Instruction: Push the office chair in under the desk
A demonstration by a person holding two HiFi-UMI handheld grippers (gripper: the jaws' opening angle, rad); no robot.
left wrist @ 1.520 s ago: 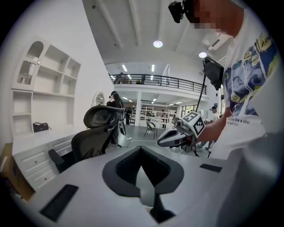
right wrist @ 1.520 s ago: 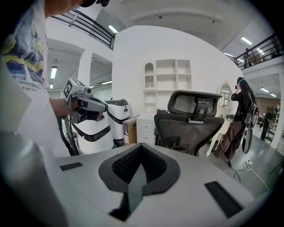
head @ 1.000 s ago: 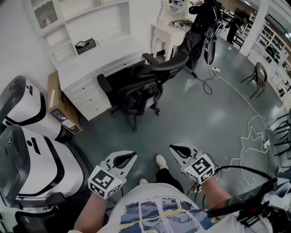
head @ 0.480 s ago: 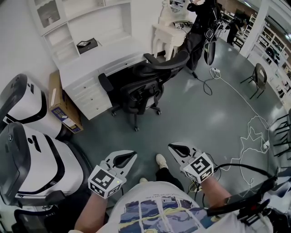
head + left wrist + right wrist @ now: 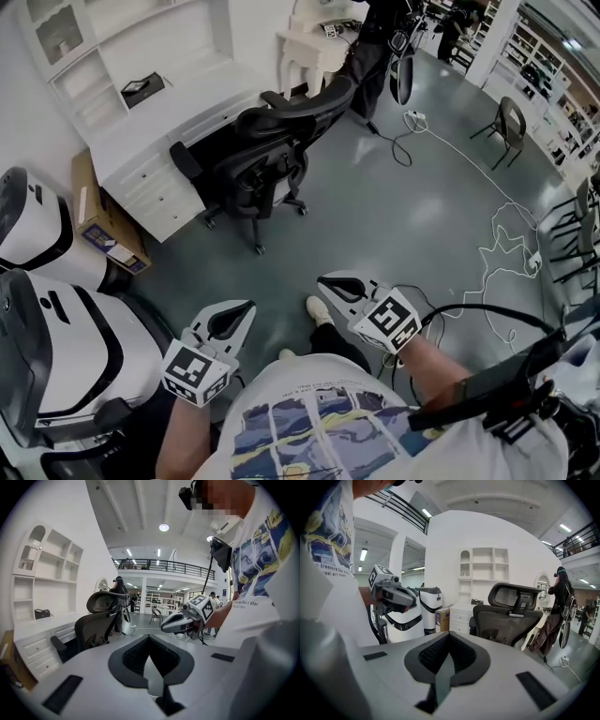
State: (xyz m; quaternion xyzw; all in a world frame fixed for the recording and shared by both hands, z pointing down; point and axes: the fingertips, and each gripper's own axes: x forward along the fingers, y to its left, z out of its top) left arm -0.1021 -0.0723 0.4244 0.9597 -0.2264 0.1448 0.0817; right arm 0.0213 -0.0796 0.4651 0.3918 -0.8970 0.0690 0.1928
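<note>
Head view: the office chair [image 5: 267, 155] stands well ahead of both tools and a little to their left, its backrest turned toward them and its seat up against the white worktop [image 5: 178, 117]. Bare grey floor [image 5: 375, 216] lies between chair and tools. The left hand-held gripper [image 5: 242, 311] and the right hand-held gripper [image 5: 328, 283] are held low and close to the person's body, side by side and apart, both pointing toward the chair and touching nothing

Left gripper view: the left hand-held gripper [image 5: 149, 641] is clenched, jaws pressed together with nothing between them. The office chair [image 5: 96, 623] is far ahead on the left, beside the worktop [image 5: 33, 637]. The right hand-held gripper [image 5: 166, 624] floats to the right. Small print on the person's T-shirt [image 5: 262, 573] includes the word "star"

Right gripper view: the right hand-held gripper [image 5: 449, 639] is also clenched and empty. The office chair [image 5: 511, 616] rises ahead and slightly right, its mesh back facing the jaws. The left hand-held gripper [image 5: 410, 603] shows on the left, a brown cardboard box [image 5: 442, 618] beyond it. The T-shirt [image 5: 328, 550] print starts with "treasure"
</note>
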